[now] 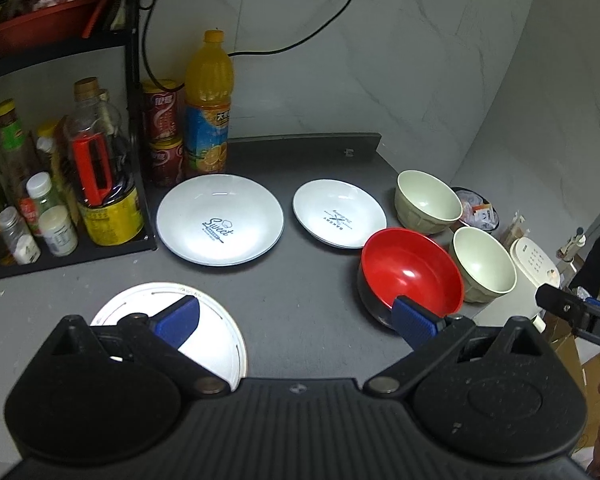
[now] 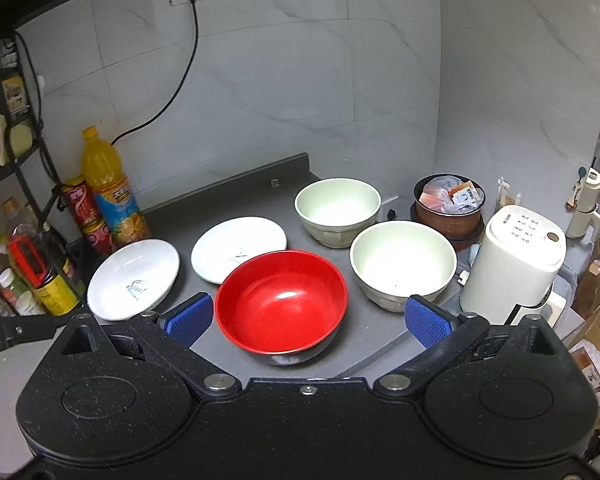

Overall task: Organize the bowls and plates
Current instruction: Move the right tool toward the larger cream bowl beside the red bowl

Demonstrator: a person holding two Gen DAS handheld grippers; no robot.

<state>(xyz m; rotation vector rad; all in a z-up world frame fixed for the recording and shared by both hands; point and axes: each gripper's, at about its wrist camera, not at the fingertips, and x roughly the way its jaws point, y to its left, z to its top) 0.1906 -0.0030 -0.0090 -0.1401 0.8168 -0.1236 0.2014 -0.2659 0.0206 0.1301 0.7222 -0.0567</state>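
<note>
Left wrist view: my left gripper (image 1: 296, 322) is spread, ribbed blue pads empty, above the matte grey counter (image 1: 300, 280); a glossy "Sweet" plate (image 1: 220, 219) lies at 11 o'clock and a white slotted disc (image 1: 220, 344), half hidden, only here. Right wrist view: my right gripper (image 2: 308, 316) is spread around the glossy red bowl (image 2: 281, 300), not touching; two pale green bowls (image 2: 403, 262) stand at 1 o'clock.

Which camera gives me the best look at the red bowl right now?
The right wrist view: the red bowl sits whole and central between the open right tool, rim and inside clear. In the left wrist view the red bowl is off to the right, with a left tool fingertip covering its near rim.
</note>
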